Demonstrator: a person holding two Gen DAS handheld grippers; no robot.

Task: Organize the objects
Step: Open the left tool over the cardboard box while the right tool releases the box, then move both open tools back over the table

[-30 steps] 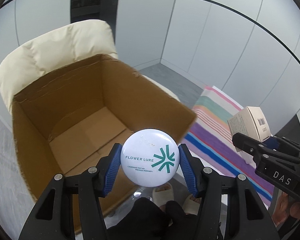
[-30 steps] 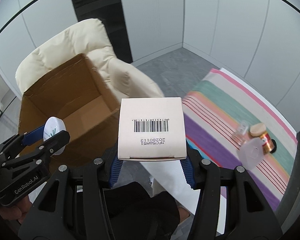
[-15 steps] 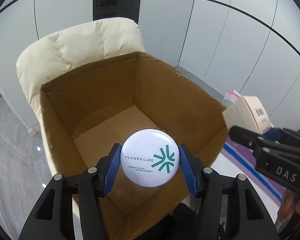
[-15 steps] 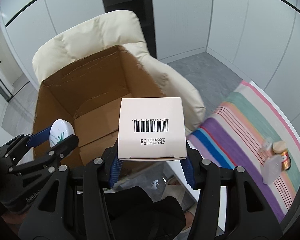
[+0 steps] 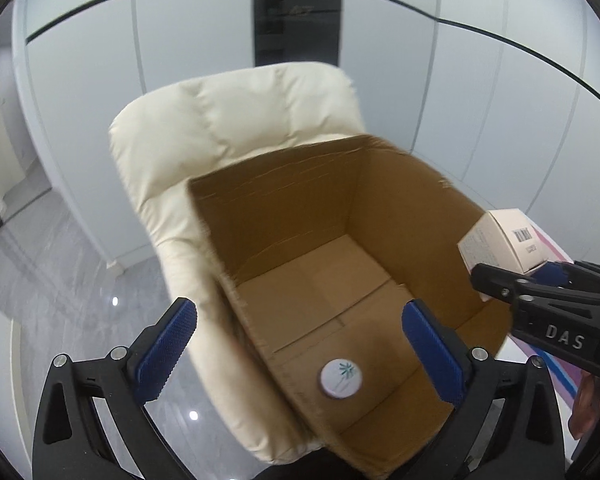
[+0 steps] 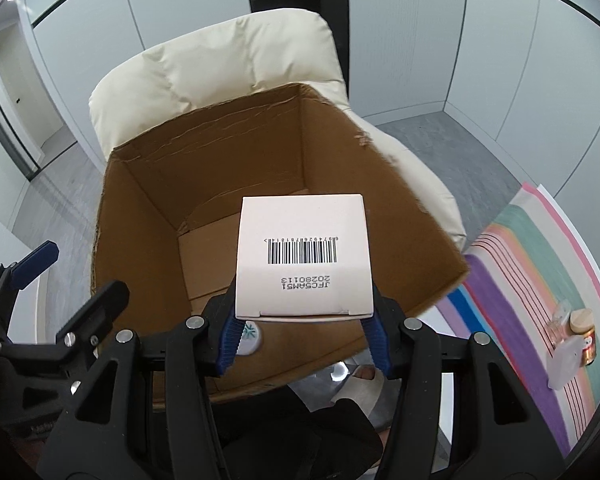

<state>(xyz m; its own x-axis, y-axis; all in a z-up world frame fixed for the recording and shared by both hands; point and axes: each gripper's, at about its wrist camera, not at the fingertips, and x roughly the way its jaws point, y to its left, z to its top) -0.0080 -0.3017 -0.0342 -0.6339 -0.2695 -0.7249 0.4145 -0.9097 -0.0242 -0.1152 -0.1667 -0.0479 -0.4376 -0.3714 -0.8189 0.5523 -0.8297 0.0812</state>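
On the cream padded chair [image 5: 236, 128] sits an open cardboard box [image 5: 300, 208]; a round white powder compact [image 5: 341, 376] lies on its floor. Left gripper [image 5: 300, 336] — jaws opening wide, nothing between them — hangs above the box. Right gripper [image 6: 303, 332] pinches a white barcoded carton [image 6: 303, 252] over the box. Beside it, a striped cloth [image 6: 540, 280] carries small bottles [image 6: 576, 336].

One cardboard box [image 5: 284, 216]; one round compact [image 5: 341, 377]; one white carton [image 6: 303, 256]; one armchair [image 5: 228, 120]
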